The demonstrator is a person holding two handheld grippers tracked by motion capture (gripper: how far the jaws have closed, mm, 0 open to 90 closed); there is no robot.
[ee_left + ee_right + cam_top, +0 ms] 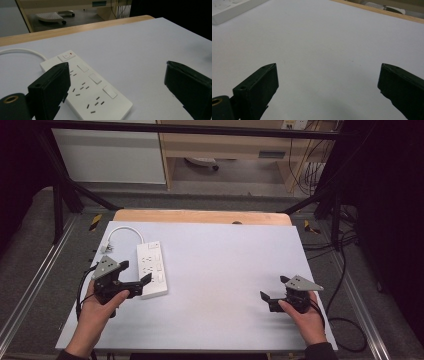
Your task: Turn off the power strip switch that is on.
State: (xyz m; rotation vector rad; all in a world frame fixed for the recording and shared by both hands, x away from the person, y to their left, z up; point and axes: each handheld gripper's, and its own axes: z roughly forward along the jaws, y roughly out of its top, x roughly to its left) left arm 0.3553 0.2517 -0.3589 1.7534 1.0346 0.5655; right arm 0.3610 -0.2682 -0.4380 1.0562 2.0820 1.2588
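Left gripper (135, 274) jaws spread wide, right gripper (272, 288) likewise, both hand-held

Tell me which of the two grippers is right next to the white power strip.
The left gripper, jaws open, sits beside the power strip at the table's left. The right gripper, also open, sits far off over bare white tabletop.

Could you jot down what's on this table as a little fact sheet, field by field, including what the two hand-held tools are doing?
surface: white table top on a wooden board
main item: white power strip, lying flat at the left, rocker switches facing up
cord: white cable looping off the strip's far end
left tool: jaws open, right beside the strip's near end; contact cannot be told
right tool: jaws open, over bare table, far from the strip
held items: none
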